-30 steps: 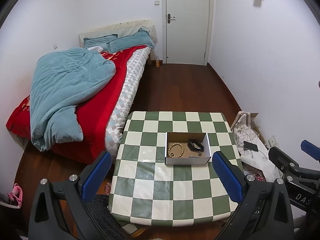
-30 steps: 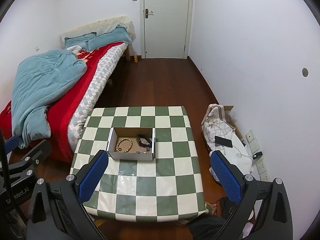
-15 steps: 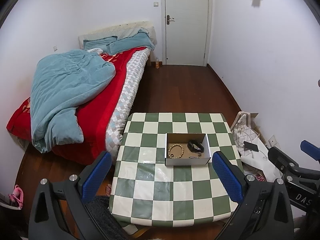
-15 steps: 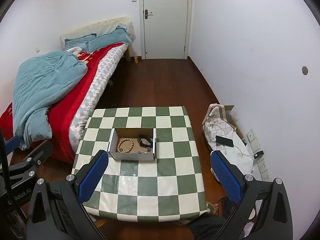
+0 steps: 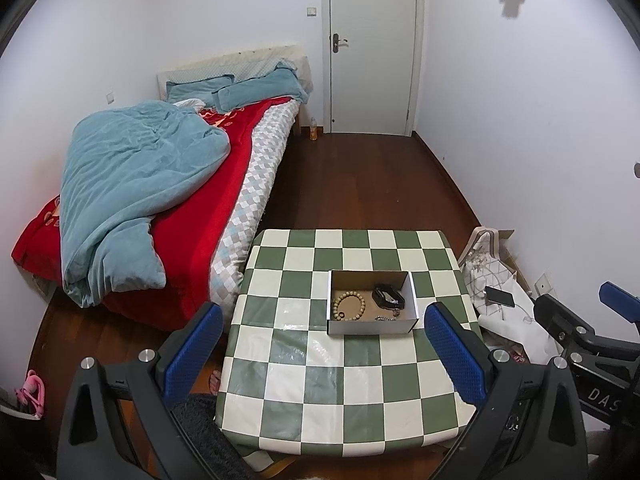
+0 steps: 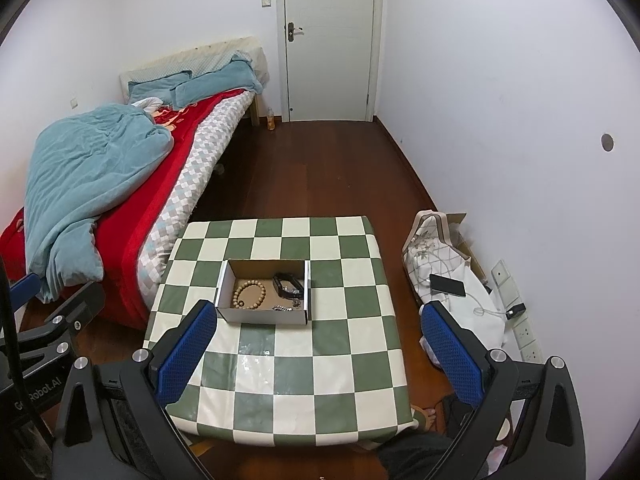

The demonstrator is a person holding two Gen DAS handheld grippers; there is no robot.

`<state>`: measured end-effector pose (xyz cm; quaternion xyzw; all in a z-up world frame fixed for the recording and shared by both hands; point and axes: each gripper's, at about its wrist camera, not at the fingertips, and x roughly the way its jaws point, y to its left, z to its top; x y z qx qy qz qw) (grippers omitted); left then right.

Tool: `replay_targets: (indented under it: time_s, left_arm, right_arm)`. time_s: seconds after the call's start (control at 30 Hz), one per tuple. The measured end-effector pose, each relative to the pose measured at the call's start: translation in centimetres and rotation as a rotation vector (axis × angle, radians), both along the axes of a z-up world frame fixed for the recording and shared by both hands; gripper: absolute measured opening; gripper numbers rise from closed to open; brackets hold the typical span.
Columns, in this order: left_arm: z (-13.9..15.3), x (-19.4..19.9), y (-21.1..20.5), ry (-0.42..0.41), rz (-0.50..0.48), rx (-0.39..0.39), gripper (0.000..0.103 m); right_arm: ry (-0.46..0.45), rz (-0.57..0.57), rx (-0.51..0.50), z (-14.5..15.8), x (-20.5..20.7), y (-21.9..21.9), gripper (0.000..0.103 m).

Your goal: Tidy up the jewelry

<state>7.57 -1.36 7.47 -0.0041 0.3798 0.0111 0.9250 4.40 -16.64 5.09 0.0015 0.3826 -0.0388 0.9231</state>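
A small open cardboard box (image 5: 370, 308) is seen on the green/white checkered desk (image 5: 344, 376), approx. mid-desk, slightly toward the far edge. Inside the box, a wooden bead bracelet (image 5: 349, 306) is laid on the left side, a black band-like item (image 5: 387, 295) on the right, and small metallic pieces (image 5: 386, 318) near the front wall; these are too small to be identified. Same contents are shown in the right wrist view: bracelet (image 6: 249, 294), black item (image 6: 289, 283).

The left gripper (image 5: 324, 354) is held above the near part of the desk, fingers (image 5: 194, 346) spread wide apart, nothing between them. The right gripper (image 6: 320, 354) is held likewise, fingers (image 6: 450, 354) wide apart & empty. A bed (image 5: 168, 200) w/ blue quilt is seen left of the desk, a phone (image 6: 447, 285) on a white bag to the right.
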Motion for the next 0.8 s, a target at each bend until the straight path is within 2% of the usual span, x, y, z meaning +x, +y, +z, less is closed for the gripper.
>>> replay_targets:
  time_s: [0.8]
  left_arm:
    - [0.69, -0.38, 0.44, -0.016, -0.002, -0.02, 0.103]
  right_arm:
    - [-0.003, -0.001, -0.004, 0.62, 0.23, -0.03, 0.103]
